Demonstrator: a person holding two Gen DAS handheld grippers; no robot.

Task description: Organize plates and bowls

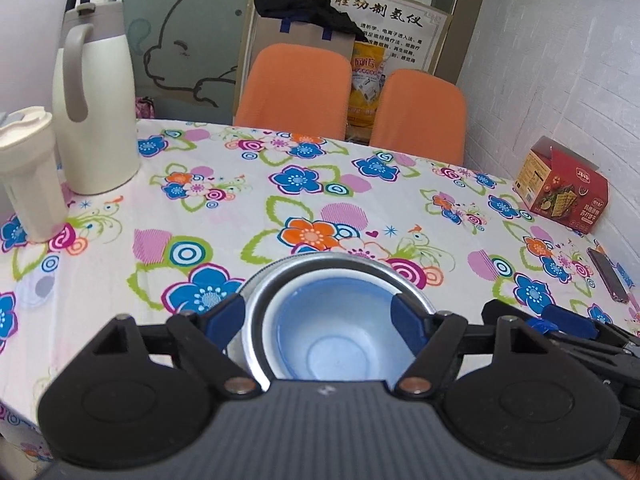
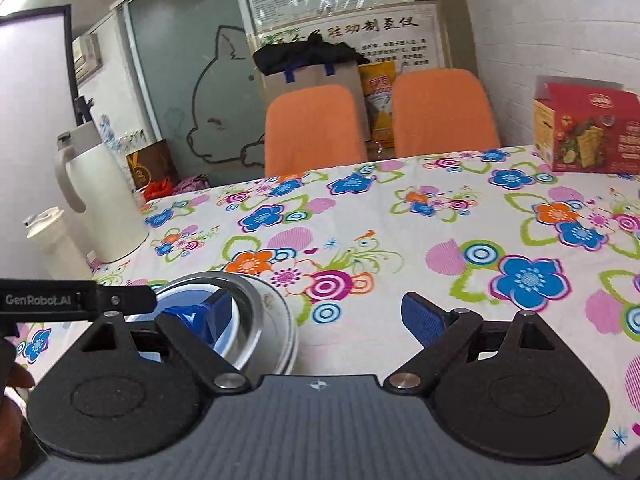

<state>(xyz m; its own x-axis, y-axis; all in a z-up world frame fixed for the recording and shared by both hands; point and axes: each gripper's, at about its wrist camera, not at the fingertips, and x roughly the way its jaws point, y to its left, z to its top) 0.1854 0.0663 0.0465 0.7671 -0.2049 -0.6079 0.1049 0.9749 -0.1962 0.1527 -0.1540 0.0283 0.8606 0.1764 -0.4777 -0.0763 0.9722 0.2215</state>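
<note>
A light blue bowl (image 1: 328, 332) sits nested inside a steel bowl (image 1: 340, 266) on the flowered tablecloth (image 1: 240, 216), near the table's front edge. My left gripper (image 1: 316, 320) is open, and its two blue fingers straddle the stack on the left and right. In the right wrist view the same steel bowl (image 2: 264, 320) lies at lower left, with the blue bowl (image 2: 180, 294) partly hidden behind my fingers. My right gripper (image 2: 320, 316) is open with nothing between its fingers, just to the right of the stack. It also shows as the right gripper (image 1: 568, 320) at that frame's edge.
A cream thermos jug (image 1: 96, 112) and a cream tumbler (image 1: 28, 172) stand at the far left. A red cracker box (image 1: 564, 188) and a dark phone (image 1: 608, 276) lie by the right wall. Two orange chairs (image 1: 296, 88) stand behind the table. A hand (image 2: 16, 380) holds the left gripper.
</note>
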